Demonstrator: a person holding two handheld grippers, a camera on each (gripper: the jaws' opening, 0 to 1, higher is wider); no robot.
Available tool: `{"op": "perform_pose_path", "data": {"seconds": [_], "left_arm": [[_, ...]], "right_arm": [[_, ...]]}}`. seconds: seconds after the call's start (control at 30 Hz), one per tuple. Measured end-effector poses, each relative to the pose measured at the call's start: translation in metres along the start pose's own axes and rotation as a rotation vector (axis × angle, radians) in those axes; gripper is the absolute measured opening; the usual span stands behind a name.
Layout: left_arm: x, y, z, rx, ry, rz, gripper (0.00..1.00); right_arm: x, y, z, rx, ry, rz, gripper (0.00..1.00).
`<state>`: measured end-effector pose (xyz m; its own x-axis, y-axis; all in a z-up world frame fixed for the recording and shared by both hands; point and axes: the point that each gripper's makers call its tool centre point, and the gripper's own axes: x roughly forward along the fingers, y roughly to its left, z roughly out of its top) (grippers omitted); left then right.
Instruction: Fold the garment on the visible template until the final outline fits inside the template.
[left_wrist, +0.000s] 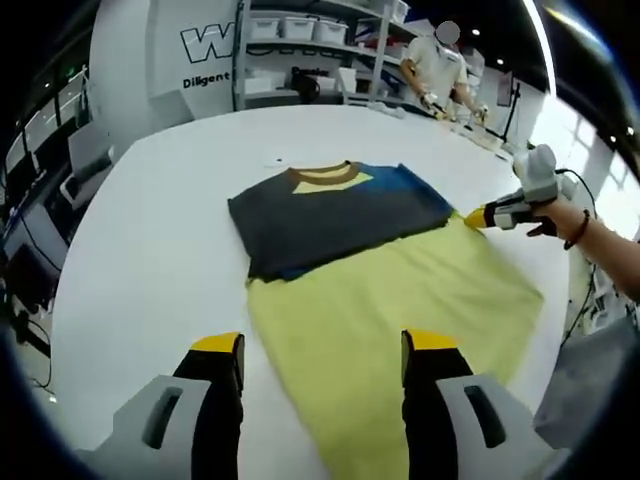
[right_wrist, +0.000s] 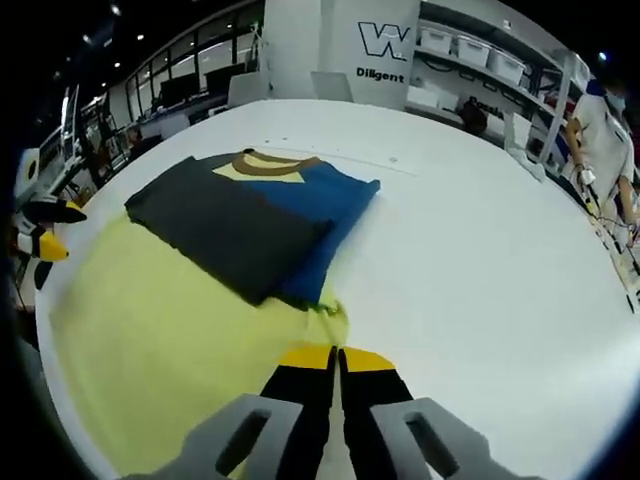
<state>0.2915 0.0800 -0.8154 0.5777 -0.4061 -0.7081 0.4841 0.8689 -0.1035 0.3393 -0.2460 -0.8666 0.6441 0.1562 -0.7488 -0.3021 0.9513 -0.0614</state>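
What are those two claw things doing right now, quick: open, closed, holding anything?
Left gripper: jaws open, holding nothing, hovering over the yellow fabric.
Right gripper: jaws shut on the yellow fabric's edge, beside the folded garment.

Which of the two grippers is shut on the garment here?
The right gripper: its jaws are pressed together, pinching the garment's yellow edge. The left gripper hangs open above the yellow fabric, gripping nothing.
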Motion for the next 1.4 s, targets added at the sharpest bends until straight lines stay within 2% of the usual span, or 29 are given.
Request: {"op": "perform_pose_path", "data": {"seconds": [0.2,0.27,0.33,0.47,0.7,0.73,0.83,0.97,1.07,1.27,1.4], "left_arm": [[-0.003,-0.001,-0.005,-0.004,0.006,-0.003,0.6],[-0.005,-0.001,-0.006,-0.008,0.006,-0.003,0.6],[-0.007,-0.002,-0.006,-0.009,0.001,-0.005,0.61],[-0.011,-0.003,-0.005,-0.011,-0.006,-0.01,0.63],[-0.016,-0.005,-0.006,-0.01,-0.009,-0.01,0.67],[-0.017,-0.006,-0.006,-0.011,-0.008,-0.011,0.67],[-0.02,-0.007,-0.008,-0.008,-0.003,-0.013,0.7],[-0.024,-0.009,-0.012,-0.009,0.003,-0.016,0.72],[-0.027,-0.01,-0.013,-0.012,0.002,-0.017,0.74],[-0.034,-0.013,-0.019,0.002,0.006,-0.01,0.74],[-0.039,-0.013,-0.025,0.019,0.014,-0.003,0.79]], "right_arm": [[0.0,0.0,0.0,-0.05,0.007,-0.02,0.0],[-0.001,0.001,0.001,-0.037,0.003,-0.014,0.0],[-0.003,0.003,0.003,0.012,-0.018,0.002,0.0],[-0.01,0.006,0.008,0.083,-0.05,0.026,0.13],[-0.024,0.012,0.013,0.147,-0.097,0.057,0.26],[-0.027,0.015,0.015,0.174,-0.117,0.071,0.31],[-0.034,0.019,0.013,0.194,-0.12,0.082,0.44],[-0.043,0.029,0.009,0.208,-0.125,0.108,0.56],[-0.049,0.034,0.003,0.213,-0.121,0.118,0.62],[-0.061,0.044,-0.009,0.218,-0.105,0.131,0.67],[-0.068,0.05,-0.016,0.217,-0.095,0.144,0.72]]}}
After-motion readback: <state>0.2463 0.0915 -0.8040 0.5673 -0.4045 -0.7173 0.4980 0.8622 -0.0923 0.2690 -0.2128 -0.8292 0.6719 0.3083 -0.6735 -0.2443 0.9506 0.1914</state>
